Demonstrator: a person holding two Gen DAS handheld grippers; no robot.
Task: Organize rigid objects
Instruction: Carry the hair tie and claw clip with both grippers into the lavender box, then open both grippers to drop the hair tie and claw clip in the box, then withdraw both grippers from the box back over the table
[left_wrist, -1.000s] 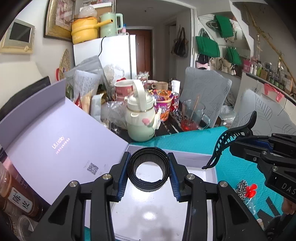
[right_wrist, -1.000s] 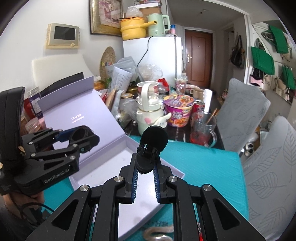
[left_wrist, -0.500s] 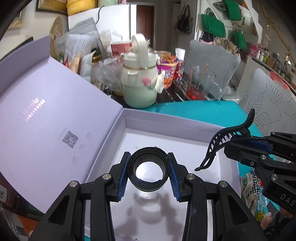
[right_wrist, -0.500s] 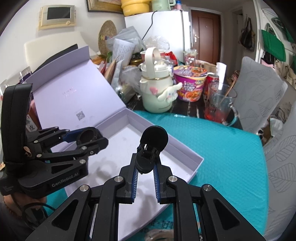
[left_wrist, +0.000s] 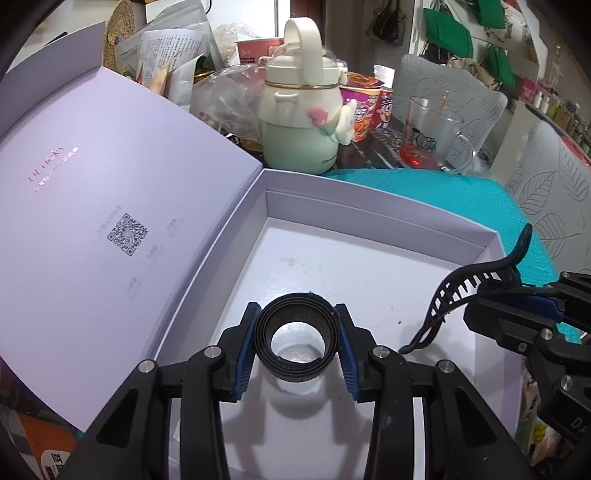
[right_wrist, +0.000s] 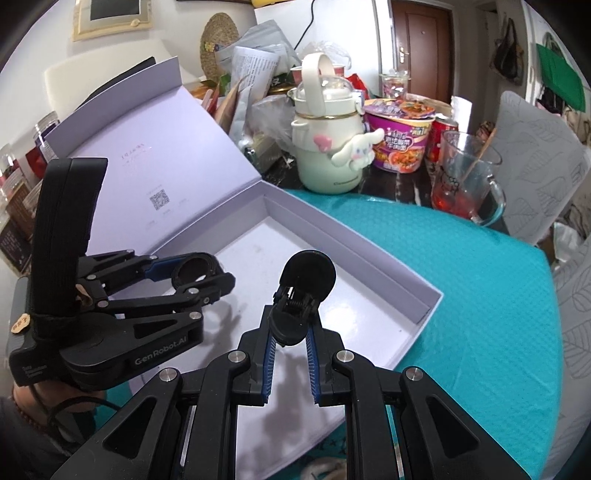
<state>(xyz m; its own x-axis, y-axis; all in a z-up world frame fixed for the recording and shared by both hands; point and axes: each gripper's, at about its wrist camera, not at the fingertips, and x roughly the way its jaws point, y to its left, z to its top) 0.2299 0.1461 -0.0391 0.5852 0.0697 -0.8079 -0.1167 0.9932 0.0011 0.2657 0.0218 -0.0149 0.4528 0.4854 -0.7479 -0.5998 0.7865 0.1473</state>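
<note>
1. Left wrist view: the left gripper (left_wrist: 296, 341) is clenched on a black coiled band (left_wrist: 296, 338), its blue-padded fingers (left_wrist: 245, 349) pressing both sides of the roll. The band hangs low over the white floor of an open lavender box (left_wrist: 369, 206), casting a shadow just beneath it. The box's lid (left_wrist: 92, 206) leans back to the left, printed with a QR code. At the right edge, the right gripper (left_wrist: 517, 306) grasps a black claw hair clip (left_wrist: 465, 295), whose curved teeth reach down over the right part of the box. Behind the box stand a pale green kettle-shaped bottle (left_wrist: 299, 125), a noodle cup (left_wrist: 362, 107) and a glass mug (left_wrist: 436, 136), on a table partly covered by a teal cloth (left_wrist: 461, 195).

2. Right wrist view: the right gripper (right_wrist: 290, 332) pinches the hair clip (right_wrist: 301, 299) at its hinge end, the clip's rounded tab upright above the box (right_wrist: 369, 251) interior. To the left, the left gripper (right_wrist: 195, 271) holds the band (right_wrist: 194, 269) over the box's near-left part. The teal cloth (right_wrist: 480, 295) spreads to the right, with the bottle (right_wrist: 328, 147) and mug (right_wrist: 461, 177) beyond.
</note>
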